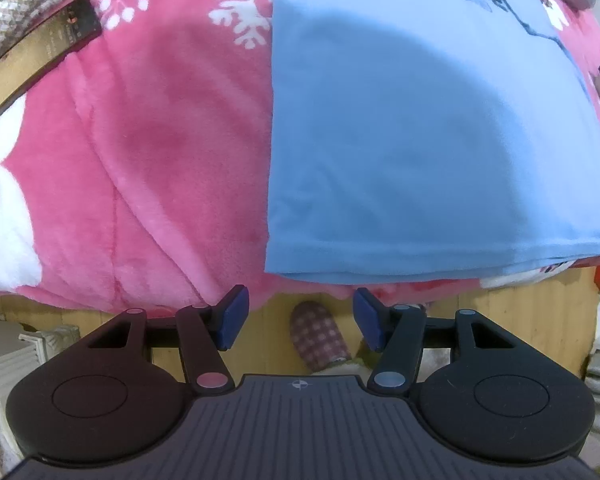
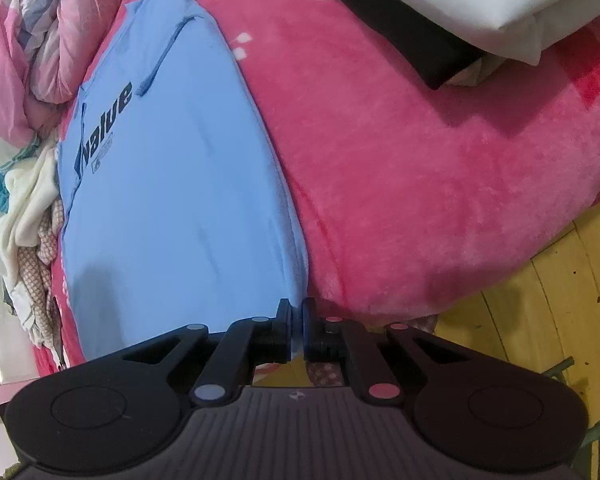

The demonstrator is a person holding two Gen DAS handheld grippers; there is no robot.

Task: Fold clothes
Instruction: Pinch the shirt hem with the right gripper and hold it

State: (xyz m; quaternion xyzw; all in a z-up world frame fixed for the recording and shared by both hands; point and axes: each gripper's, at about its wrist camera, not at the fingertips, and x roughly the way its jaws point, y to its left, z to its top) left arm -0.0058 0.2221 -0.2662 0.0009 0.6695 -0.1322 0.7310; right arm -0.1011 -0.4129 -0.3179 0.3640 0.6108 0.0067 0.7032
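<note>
The right tongs (image 2: pixel 298 320) are closed tight on the hem corner of the blue T-shirt (image 2: pixel 172 200). The left tongs (image 1: pixel 300 312) are held half open, empty, just off the near edge of the bed (image 1: pixel 160 160), where the T-shirt is spread flat.

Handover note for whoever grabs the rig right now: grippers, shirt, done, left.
Right gripper: shut on the near right corner of the light blue T-shirt.
Left gripper: open, empty, just off the shirt's near hem, over the bed edge.
Shirt lies flat on the pink fleece blanket, sides already folded in to a long strip, print up.
Left: grip the near left corner, fold the hem up toward the collar.
</note>
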